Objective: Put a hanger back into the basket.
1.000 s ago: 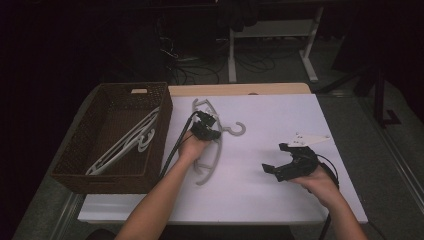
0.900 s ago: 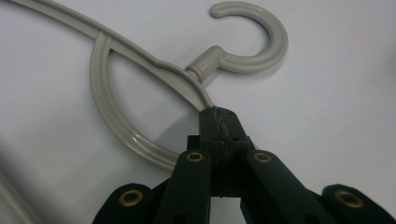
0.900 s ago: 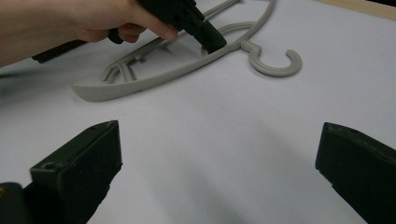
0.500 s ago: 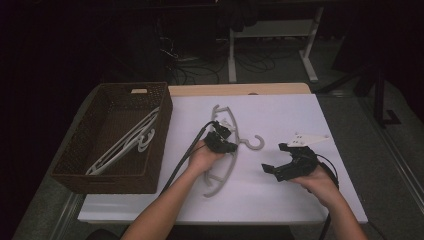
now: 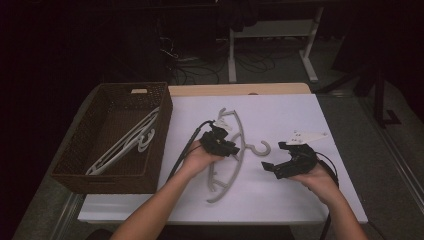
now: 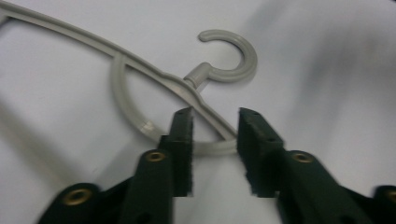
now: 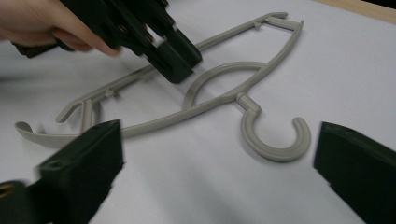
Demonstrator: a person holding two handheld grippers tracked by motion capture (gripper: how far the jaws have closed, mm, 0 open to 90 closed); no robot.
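Hanger (image 5: 231, 152) dragged rightward, mid-table; left gripper (image 5: 226, 146) jaws just loosened, right gripper (image 5: 278, 158) wide.

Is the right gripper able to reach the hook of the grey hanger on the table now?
Probably yes: the right gripper is open, facing the hook across bare table; the left gripper sits further along the hanger.

One hanger (image 5: 235, 150) on table, one basket (image 5: 80, 167).
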